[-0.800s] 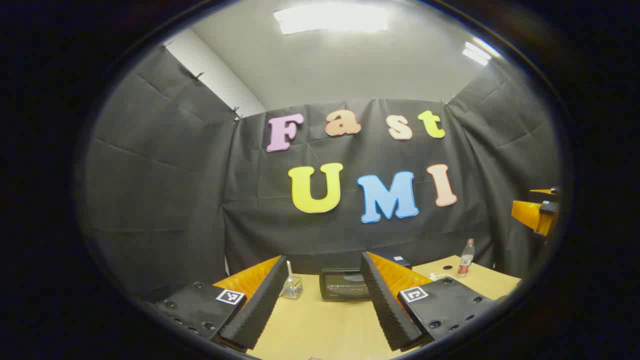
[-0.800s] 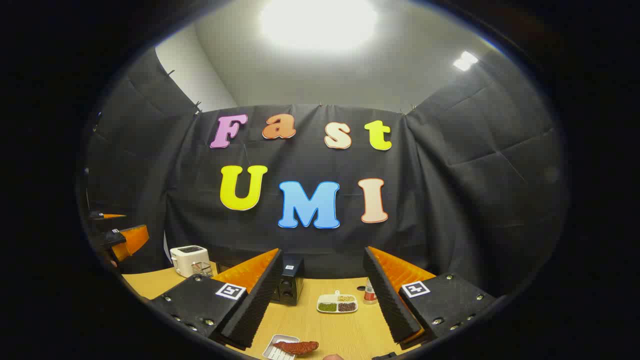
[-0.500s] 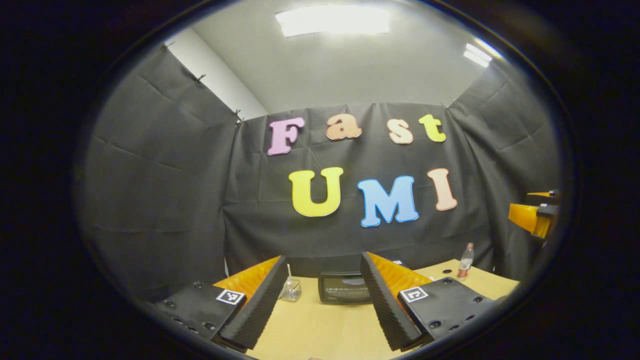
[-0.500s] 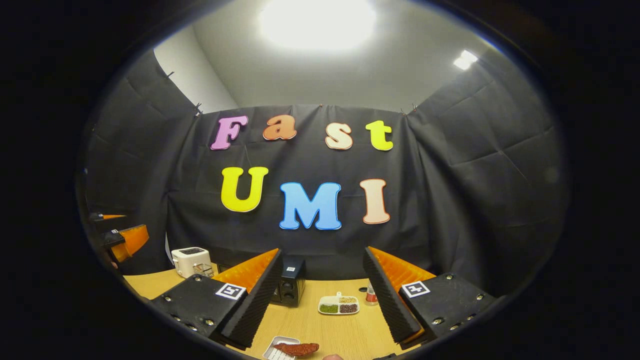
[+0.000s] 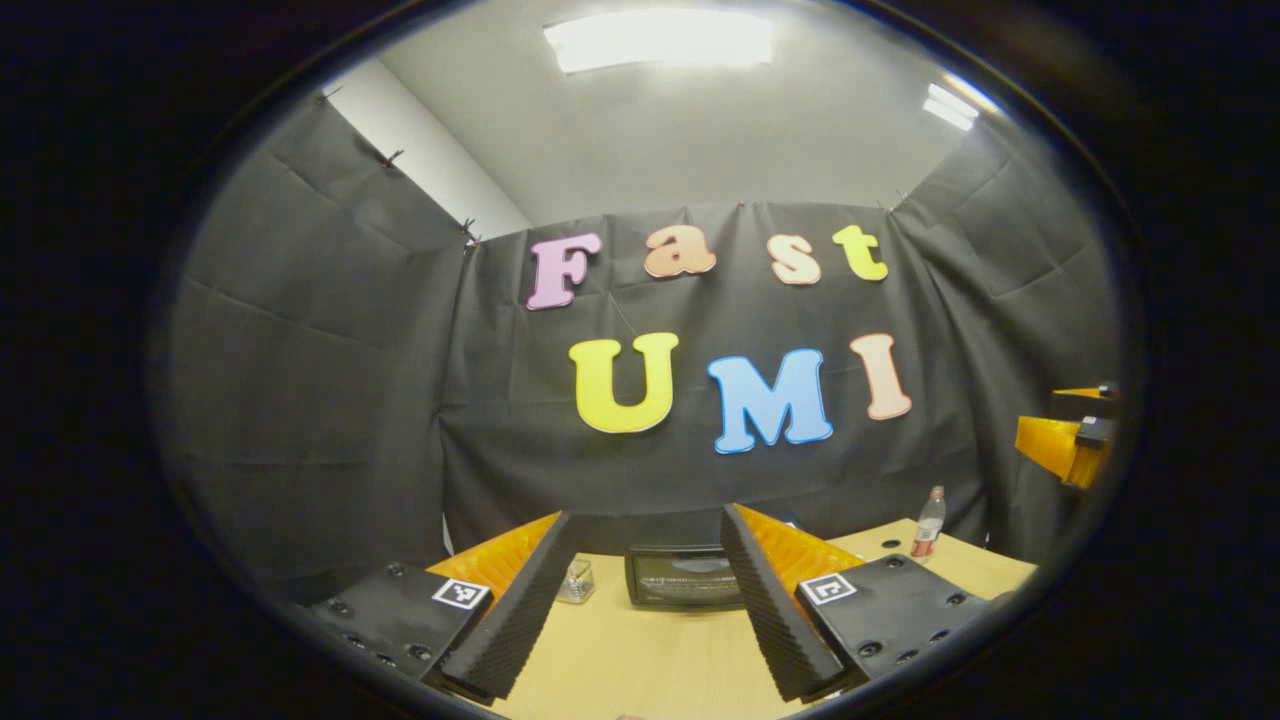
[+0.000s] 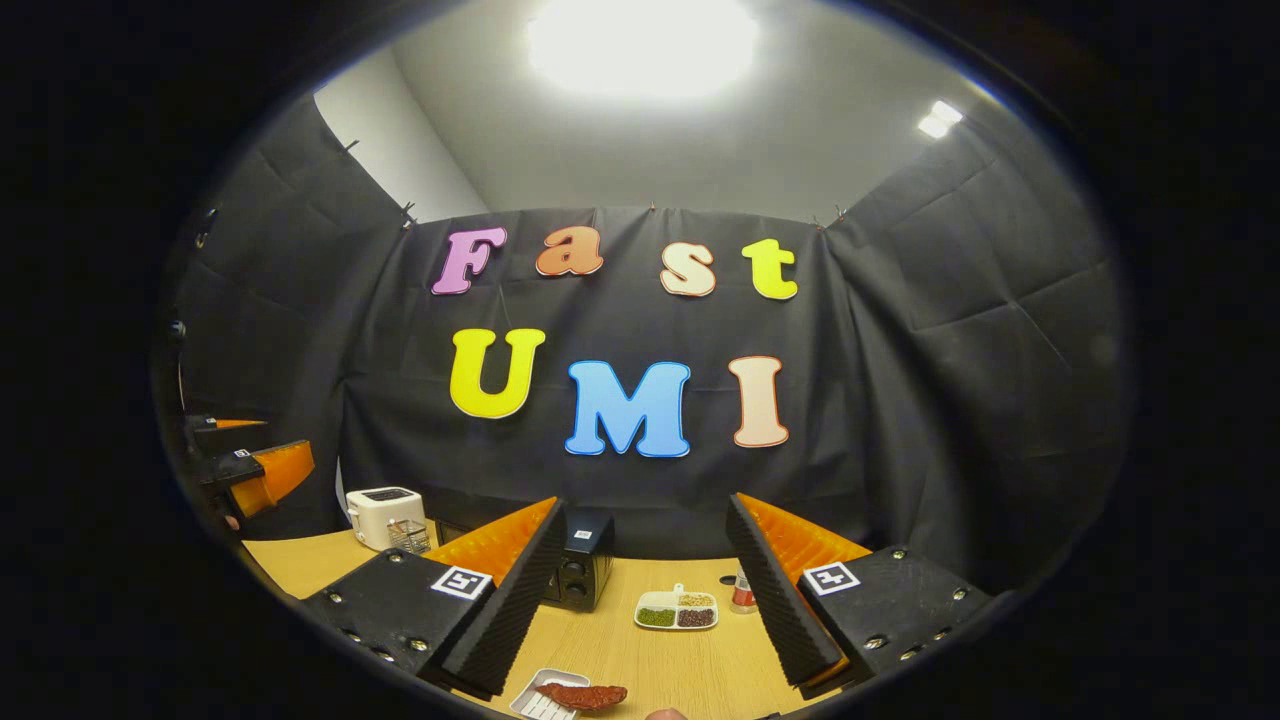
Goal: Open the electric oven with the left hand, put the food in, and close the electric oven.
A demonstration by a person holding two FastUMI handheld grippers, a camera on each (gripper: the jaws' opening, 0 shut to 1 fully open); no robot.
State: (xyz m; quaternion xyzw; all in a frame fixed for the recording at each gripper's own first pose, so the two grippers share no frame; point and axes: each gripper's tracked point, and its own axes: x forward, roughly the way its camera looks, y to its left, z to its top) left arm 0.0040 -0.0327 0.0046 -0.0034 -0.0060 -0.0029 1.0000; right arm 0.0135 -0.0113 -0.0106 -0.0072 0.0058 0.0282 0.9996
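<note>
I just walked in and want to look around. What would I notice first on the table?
Straight ahead of the left tongs, open wide, sits the dark electric oven with its door shut, at the back of the wooden table. Near the open right tongs, reddish food lies on a white tray, with a white toaster far left.

White toaster (image 6: 383, 515), sectioned dish (image 6: 677, 610) and bottle (image 5: 929, 521) on the table (image 5: 650, 650).

Table (image 5: 640, 650) under the spread jaws looked like pale matt wood grain. Oven (image 5: 685, 578) ahead between the fingers had a glossy dark glass door. Ridged foam-like pads (image 6: 500, 620); white plastic-looking toaster (image 6: 385, 515) far left of them.
</note>
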